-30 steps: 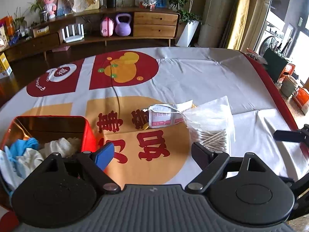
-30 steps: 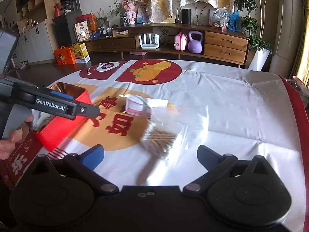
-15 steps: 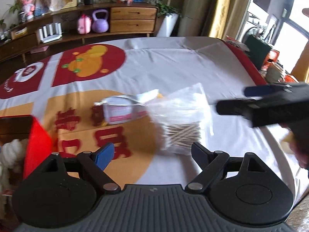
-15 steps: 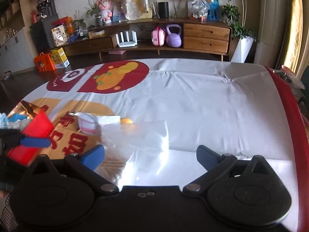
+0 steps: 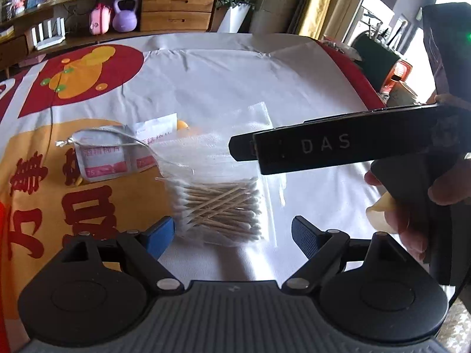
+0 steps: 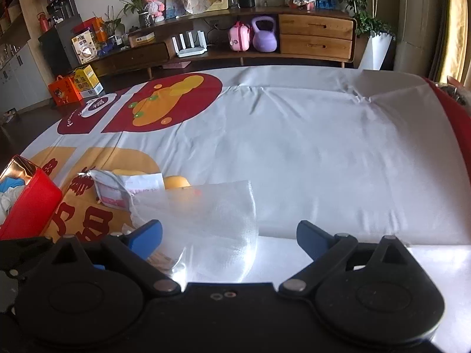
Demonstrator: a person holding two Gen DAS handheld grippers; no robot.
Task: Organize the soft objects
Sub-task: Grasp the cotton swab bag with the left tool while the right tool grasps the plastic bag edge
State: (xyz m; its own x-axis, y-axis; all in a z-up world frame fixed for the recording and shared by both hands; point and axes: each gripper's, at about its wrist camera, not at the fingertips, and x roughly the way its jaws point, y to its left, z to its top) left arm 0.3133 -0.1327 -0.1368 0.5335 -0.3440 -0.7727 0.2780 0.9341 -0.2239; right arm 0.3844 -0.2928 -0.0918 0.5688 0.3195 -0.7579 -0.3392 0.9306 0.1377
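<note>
Two grippers hang spread wide and empty-handed over the printed tablecloth (image 5: 223, 88). At lower centre of the left wrist view, the left gripper (image 5: 232, 234) frames the clear bag of cotton swabs (image 5: 220, 203); a pink packet (image 5: 103, 158) lies to its upper left. The right gripper (image 6: 229, 235) hovers above the bag, with the red box (image 6: 28, 206) at the left edge.

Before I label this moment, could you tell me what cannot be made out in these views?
- Left wrist view: the top of the cotton swab bag is covered by the right hand-held gripper.
- Right wrist view: the red box is cut off by the left edge, contents mostly hidden.
- Both views: print on the pink-and-white packet is too small to read.
</note>
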